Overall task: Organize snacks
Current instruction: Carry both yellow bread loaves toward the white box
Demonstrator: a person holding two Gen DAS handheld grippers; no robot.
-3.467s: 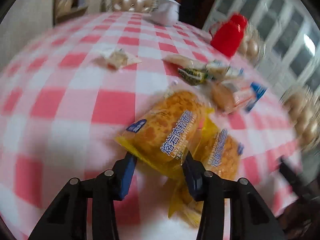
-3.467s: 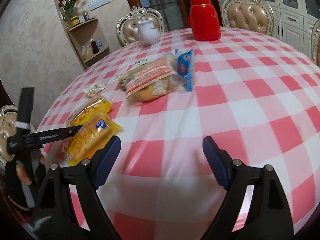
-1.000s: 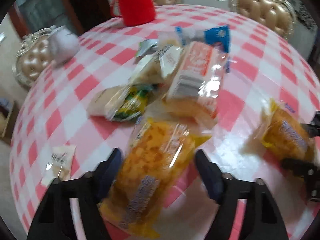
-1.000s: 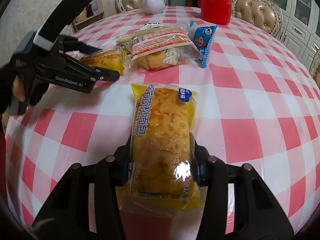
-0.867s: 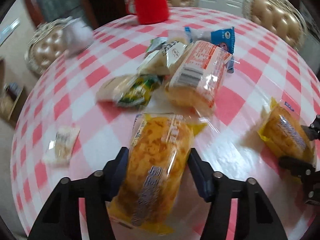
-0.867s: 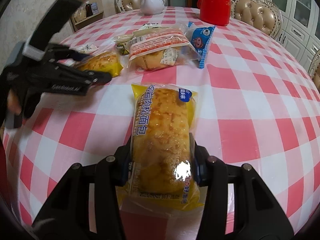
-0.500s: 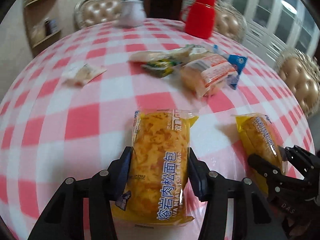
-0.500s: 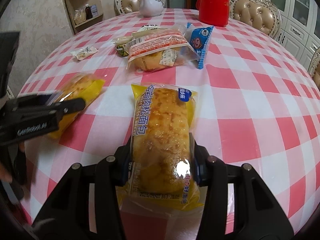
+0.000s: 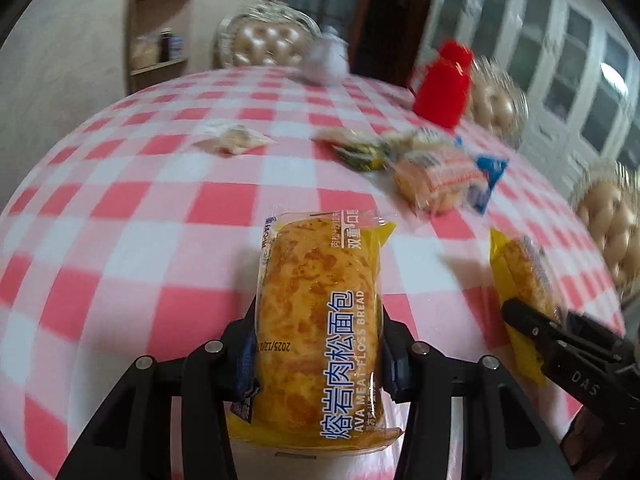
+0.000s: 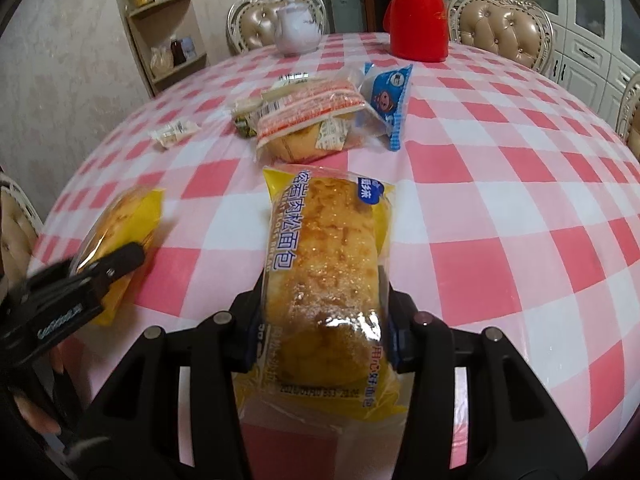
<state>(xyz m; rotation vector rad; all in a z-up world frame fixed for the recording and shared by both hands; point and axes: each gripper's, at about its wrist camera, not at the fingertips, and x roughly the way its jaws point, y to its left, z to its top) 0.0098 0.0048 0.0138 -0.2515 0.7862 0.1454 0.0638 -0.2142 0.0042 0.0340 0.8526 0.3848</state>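
Two yellow-wrapped meat floss bread packs are being held over the round table with its pink-and-white check cloth, one in each gripper. The left gripper is pinching the left bread pack across its lower half; its jaws have just been closing, with that pack between them. The right gripper is clamping the right bread pack in the same way, pads pressing on both long sides. In each wrist view the other gripper and its pack are showing at the edge of the frame.

Beyond the two packs, a loose cluster of snacks is lying near mid-table: a clear bread pack with orange stripes, a blue snack packet touching its right side, and a green-printed packet half hidden on its left. A small pale sachet is lying apart, further left. At the far rim a white teapot and a red jug are standing, with tufted chairs behind them. A corner shelf is occupying the back left wall.
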